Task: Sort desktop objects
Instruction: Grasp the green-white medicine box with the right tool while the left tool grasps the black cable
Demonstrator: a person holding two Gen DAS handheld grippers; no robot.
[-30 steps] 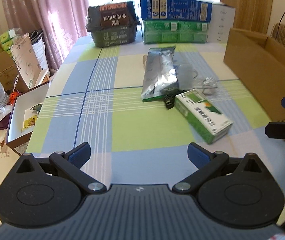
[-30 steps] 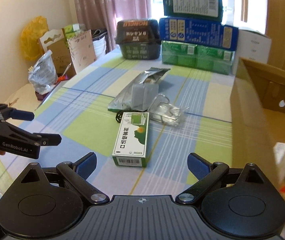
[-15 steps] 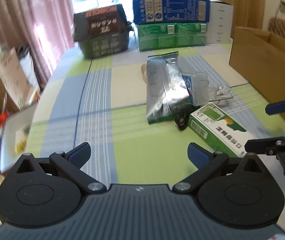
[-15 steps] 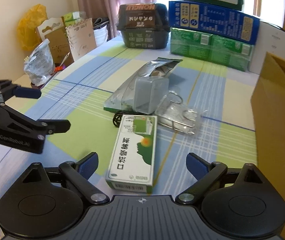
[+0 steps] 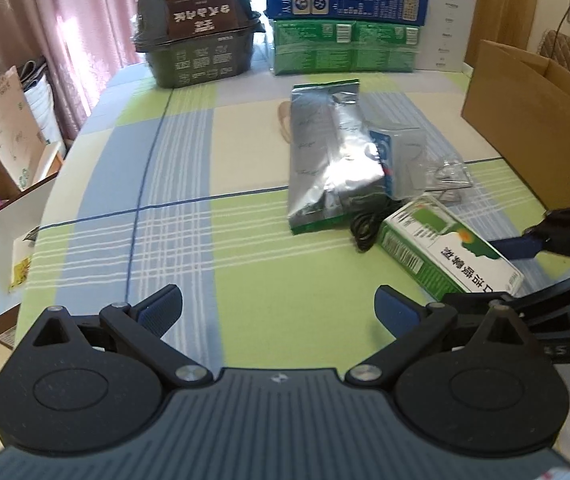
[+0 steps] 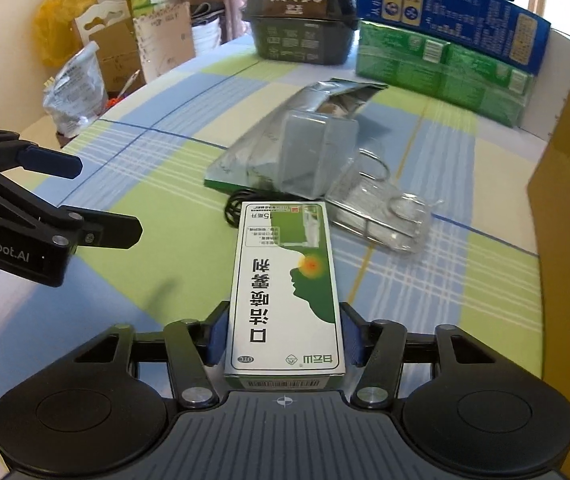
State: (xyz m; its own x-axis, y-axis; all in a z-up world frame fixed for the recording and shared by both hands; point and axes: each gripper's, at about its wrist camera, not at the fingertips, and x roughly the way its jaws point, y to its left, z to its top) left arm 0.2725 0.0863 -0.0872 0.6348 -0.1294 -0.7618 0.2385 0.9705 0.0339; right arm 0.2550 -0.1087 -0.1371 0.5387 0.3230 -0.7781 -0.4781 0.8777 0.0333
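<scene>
A green and white medicine box [image 6: 285, 280] lies on the checked tablecloth, and my right gripper [image 6: 283, 338] is shut on its near end, one blue pad on each long side. The box also shows in the left wrist view [image 5: 445, 250], with the right gripper [image 5: 525, 268] around it. My left gripper [image 5: 277, 310] is open and empty above the cloth, left of the box. A silver foil bag [image 5: 331, 160], a clear plastic case [image 6: 317, 152], a clear packet with metal rings [image 6: 385, 216] and a black cable [image 5: 365, 228] lie just beyond the box.
An open cardboard box [image 5: 533, 120] stands at the right table edge. A dark noodle tub [image 5: 197, 52] and stacked green and blue cartons [image 5: 345, 20] line the far edge. Bags and boxes [image 5: 1, 140] sit on the floor left of the table.
My right gripper moved forward over the medicine box and closed on its near end. My left gripper moved forward over the table and stayed open.
</scene>
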